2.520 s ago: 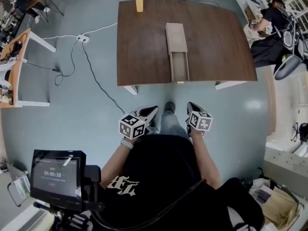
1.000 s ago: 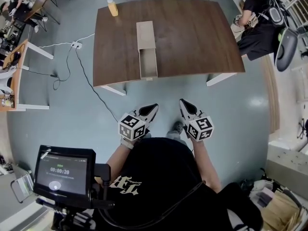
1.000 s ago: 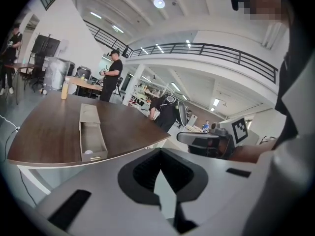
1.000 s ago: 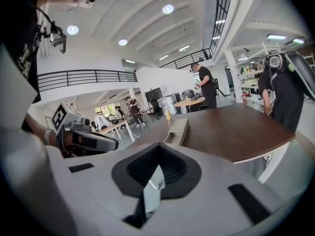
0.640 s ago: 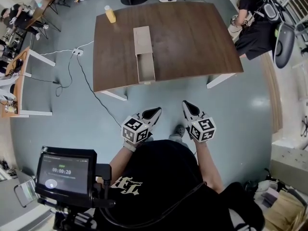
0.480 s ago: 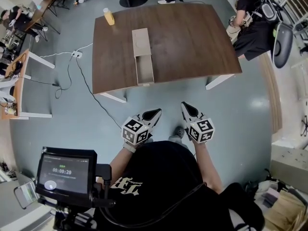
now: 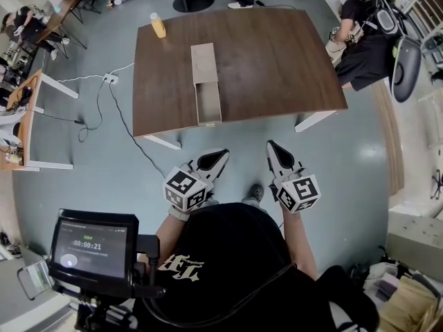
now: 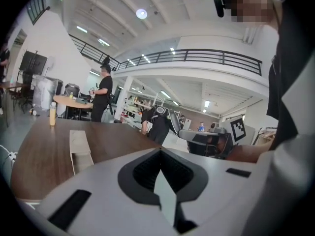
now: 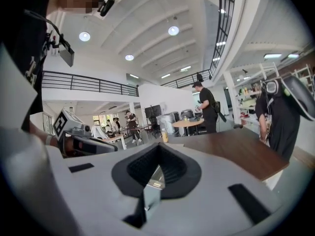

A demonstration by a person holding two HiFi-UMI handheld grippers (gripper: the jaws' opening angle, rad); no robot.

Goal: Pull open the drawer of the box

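A long pale box [image 7: 204, 61] lies on the brown table [image 7: 277, 54], with its drawer [image 7: 208, 104] pulled out toward the table's near edge. Both grippers hang over the floor well short of the table, close to my body. The left gripper [image 7: 214, 159] is shut with nothing in it, and so is the right gripper [image 7: 274, 151]. In the left gripper view the box [image 8: 77, 140] and its open drawer [image 8: 81, 161] lie on the table ahead, past the closed jaws. In the right gripper view the box does not show beyond the closed jaws, only the table [image 9: 236, 149].
A yellow bottle [image 7: 158, 25] stands at the table's far left corner. A person in black [image 7: 363, 37] sits by a chair at the table's right end. A power strip [image 7: 111, 79] and cable lie on the floor left. Desks [image 7: 28, 109] line the left side.
The two grippers have spread slightly apart, the left drifting left and the right drifting right and down. The box and its open drawer have stayed as they were.
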